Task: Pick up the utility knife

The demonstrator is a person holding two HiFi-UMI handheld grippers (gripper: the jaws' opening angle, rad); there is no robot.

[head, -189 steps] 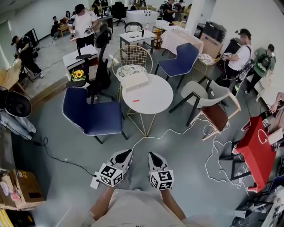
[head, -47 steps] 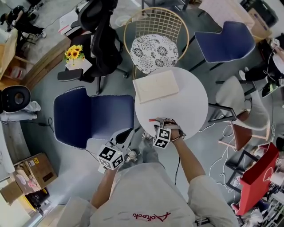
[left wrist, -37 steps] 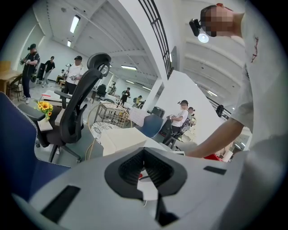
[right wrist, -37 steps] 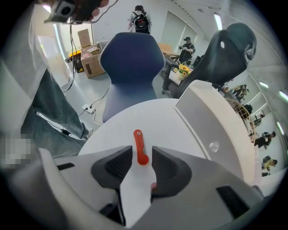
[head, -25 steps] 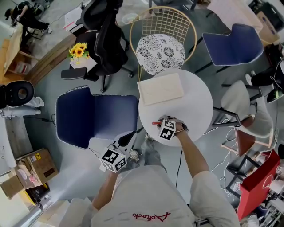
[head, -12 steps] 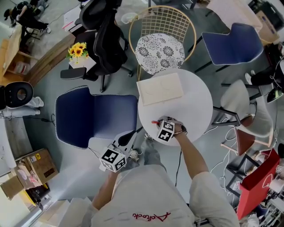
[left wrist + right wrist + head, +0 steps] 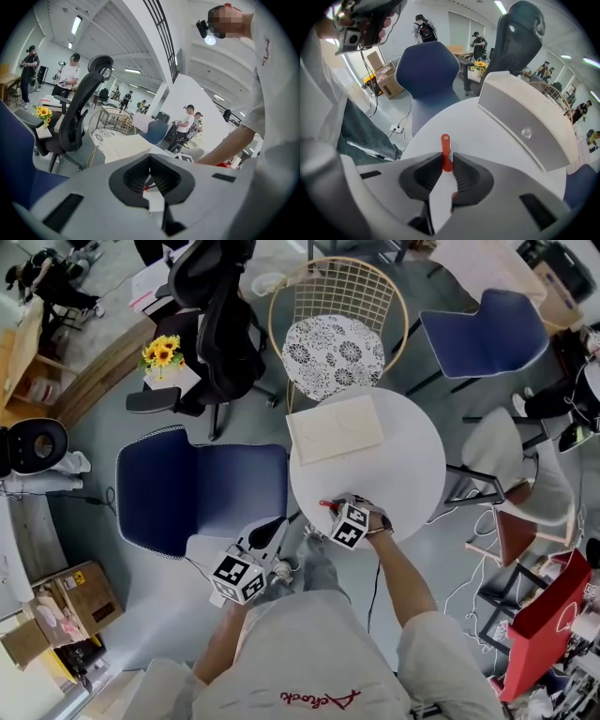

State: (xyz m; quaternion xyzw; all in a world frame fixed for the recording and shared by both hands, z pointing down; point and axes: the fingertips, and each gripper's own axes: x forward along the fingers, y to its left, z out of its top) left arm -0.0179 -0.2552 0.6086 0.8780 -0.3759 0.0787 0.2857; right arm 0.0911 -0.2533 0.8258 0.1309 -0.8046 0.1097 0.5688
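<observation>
The utility knife (image 7: 325, 504) is a slim red bar lying near the front edge of the round white table (image 7: 412, 474). My right gripper (image 7: 334, 510) points steeply down at it. In the right gripper view the knife's red handle (image 7: 446, 151) sticks out between the dark ribbed pads, and my right gripper (image 7: 447, 165) is shut on it with the knife still down at the tabletop. My left gripper (image 7: 272, 527) hangs low beside my leg, off the table's left side. In its own view the left gripper (image 7: 151, 161) has its jaws together with nothing held.
A flat cream box (image 7: 335, 427) lies on the table's far half. A blue chair (image 7: 202, 488) stands left of the table, a gold wire chair (image 7: 337, 324) behind it, a black office chair (image 7: 220, 324) further left. Another blue chair (image 7: 483, 329) and a red bag (image 7: 548, 620) are at the right.
My right gripper has stayed over the red knife at the table's near edge and rolled slightly. The left gripper has kept still.
</observation>
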